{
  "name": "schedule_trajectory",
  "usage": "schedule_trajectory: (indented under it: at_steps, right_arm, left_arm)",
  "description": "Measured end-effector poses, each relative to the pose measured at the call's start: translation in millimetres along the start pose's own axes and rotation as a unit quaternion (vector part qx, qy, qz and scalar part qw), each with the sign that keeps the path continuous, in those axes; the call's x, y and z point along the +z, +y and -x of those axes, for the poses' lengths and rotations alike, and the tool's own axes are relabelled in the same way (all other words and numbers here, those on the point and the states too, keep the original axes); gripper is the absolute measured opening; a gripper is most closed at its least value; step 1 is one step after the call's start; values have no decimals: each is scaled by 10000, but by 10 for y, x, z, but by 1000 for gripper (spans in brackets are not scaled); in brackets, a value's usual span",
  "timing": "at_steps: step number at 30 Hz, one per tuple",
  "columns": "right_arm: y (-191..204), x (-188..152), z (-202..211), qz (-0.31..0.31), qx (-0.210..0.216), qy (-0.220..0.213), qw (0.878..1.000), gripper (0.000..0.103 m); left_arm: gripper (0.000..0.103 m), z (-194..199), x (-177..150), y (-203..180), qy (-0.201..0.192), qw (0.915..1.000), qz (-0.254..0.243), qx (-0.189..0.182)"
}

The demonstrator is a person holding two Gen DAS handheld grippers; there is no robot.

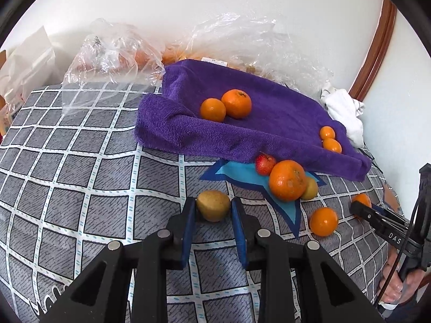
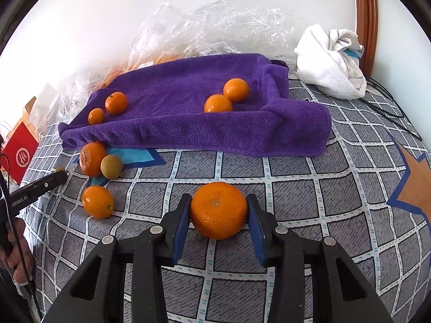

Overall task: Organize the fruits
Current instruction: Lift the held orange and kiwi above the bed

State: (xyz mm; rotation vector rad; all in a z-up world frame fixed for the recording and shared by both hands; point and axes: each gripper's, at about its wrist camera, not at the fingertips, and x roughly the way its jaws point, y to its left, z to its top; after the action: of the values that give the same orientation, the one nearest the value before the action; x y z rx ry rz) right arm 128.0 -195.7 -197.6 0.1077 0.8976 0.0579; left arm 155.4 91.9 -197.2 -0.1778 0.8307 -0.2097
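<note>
My left gripper (image 1: 213, 207) is shut on a brown kiwi (image 1: 212, 205), just above the checked bedspread. My right gripper (image 2: 218, 210) is shut on a large orange (image 2: 218, 210). A purple towel (image 1: 269, 123) (image 2: 188, 113) lies folded at the back with two pairs of oranges on it (image 1: 226, 105) (image 1: 330, 140). In front of it lie a big orange (image 1: 287, 180), a red strawberry (image 1: 265, 164), a second brown fruit (image 1: 309, 188) and a small orange (image 1: 323, 220). The right gripper also shows at the right edge of the left wrist view (image 1: 361, 207).
Crumpled clear plastic bags (image 1: 113, 51) with more oranges lie against the white wall. A white cloth (image 2: 331, 62) sits at the back right by a wooden frame (image 2: 365, 21). A red box (image 2: 23, 156) stands at the left. A black cable (image 2: 390, 110) runs along the right.
</note>
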Motion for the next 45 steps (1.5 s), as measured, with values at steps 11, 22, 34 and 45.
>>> schedule_trajectory:
  at_steps: [11, 22, 34, 45]
  right_arm:
    - [15, 2, 37, -62, -194, -44, 9998, 40]
    - [33, 7, 129, -208, -108, -43, 9997, 40]
    - [12, 2, 281, -171, -152, -103, 9997, 40]
    - [-90, 111, 363, -318, -92, -211, 9992, 40]
  left_arm:
    - [25, 96, -14, -57, -250, 9995, -112, 167]
    - [25, 139, -24, -43, -460, 9986, -8, 248]
    - [25, 204, -20, -8, -677, 9970, 141, 356]
    - [25, 287, -27, -9, -923, 9948, 92, 416]
